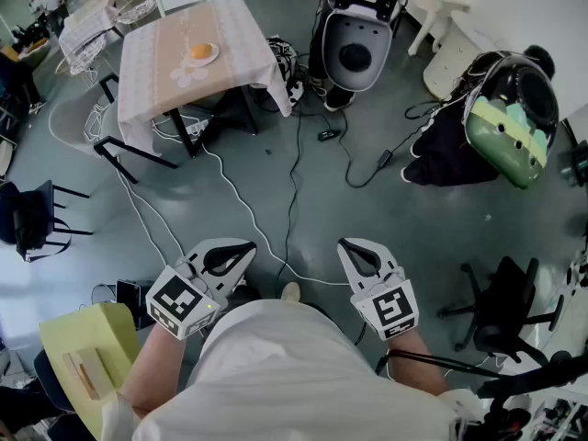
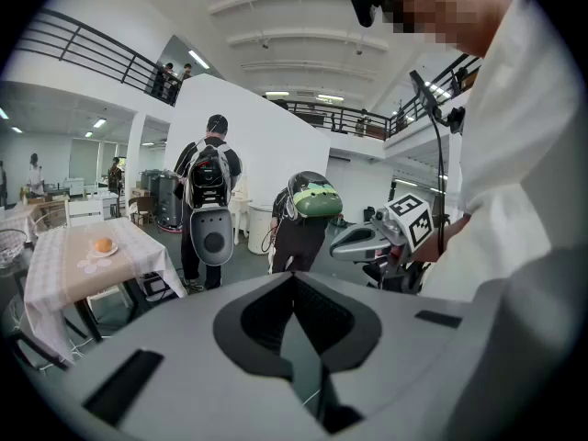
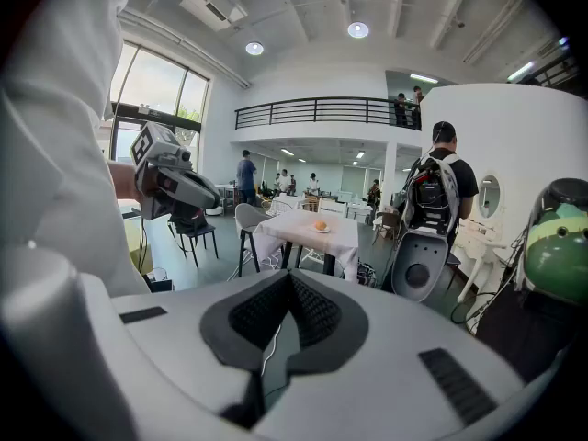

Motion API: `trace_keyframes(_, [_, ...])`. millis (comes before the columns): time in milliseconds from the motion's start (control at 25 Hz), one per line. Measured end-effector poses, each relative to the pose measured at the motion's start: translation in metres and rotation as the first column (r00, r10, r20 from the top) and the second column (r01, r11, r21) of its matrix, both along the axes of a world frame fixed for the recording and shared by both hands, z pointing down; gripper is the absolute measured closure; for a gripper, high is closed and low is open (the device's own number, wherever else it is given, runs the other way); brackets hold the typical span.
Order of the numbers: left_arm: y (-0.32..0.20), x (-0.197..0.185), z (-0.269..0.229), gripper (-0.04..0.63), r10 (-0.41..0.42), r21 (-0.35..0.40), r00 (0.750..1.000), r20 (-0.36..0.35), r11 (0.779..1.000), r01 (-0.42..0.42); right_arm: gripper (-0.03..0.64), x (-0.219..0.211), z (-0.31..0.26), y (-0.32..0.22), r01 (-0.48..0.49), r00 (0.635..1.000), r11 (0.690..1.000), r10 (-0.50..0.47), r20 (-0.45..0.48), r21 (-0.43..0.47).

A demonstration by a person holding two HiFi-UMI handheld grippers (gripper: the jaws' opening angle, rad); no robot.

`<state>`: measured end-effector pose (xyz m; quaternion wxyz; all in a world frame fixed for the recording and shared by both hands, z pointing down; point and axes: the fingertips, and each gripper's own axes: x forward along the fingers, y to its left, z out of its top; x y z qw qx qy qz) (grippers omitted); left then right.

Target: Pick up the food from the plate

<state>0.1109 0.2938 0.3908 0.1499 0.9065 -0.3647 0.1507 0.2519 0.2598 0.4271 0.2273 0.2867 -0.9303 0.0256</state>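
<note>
An orange piece of food [image 1: 200, 50] lies on a small white plate [image 1: 212, 58] on a table with a pale cloth [image 1: 234, 26], far off at the top left of the head view. Both grippers are held close to my body, well away from the table. My left gripper [image 1: 246, 246] and right gripper [image 1: 345, 243] are shut with nothing between their jaws. The left gripper view shows the food [image 2: 103, 244] at far left and the right gripper [image 2: 344, 243] alongside. In the right gripper view the food [image 3: 320, 225] sits on the table straight ahead, and the left gripper [image 3: 197, 191] hangs at left.
A person with a grey backpack unit [image 1: 356, 49] stands right of the table. A green-domed pack [image 1: 510, 122] sits at right. Cables [image 1: 294, 182] trail across the floor toward the table. Black chairs [image 1: 32, 219], an office chair [image 1: 505, 310] and a yellow box [image 1: 87, 356] flank me.
</note>
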Motion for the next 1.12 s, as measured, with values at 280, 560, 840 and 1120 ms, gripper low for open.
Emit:
trace_keyframes(280, [-0.003,-0.032,0.01,0.586,-0.035,-0.013,0.999,-0.002,0.999,0.035,0.605,-0.033,0.001,-0.009,0.039,0.999,0.999,-0.039,-0.001,0.003])
trace_keyframes(560, [-0.015,-0.078,0.01,0.586,-0.062,0.006,0.998,-0.015,0.998,0.062,0.604,-0.086,0.0,-0.024,0.074,0.997,0.997,-0.074,-0.015,-0.003])
trace_keyframes(840, [-0.031,-0.144,0.011,0.586,-0.057,0.037,0.998,-0.032,0.998,0.059,0.603,-0.162,-0.009,-0.048,0.068,0.997,0.998,-0.067,-0.025,0.019])
trace_keyframes(1120, [-0.048,-0.216,0.023,0.584,-0.089,0.018,0.993,-0.071,0.996,0.091,0.465,-0.242,-0.009,-0.072,0.067,0.997,0.996,-0.064,-0.049,0.065])
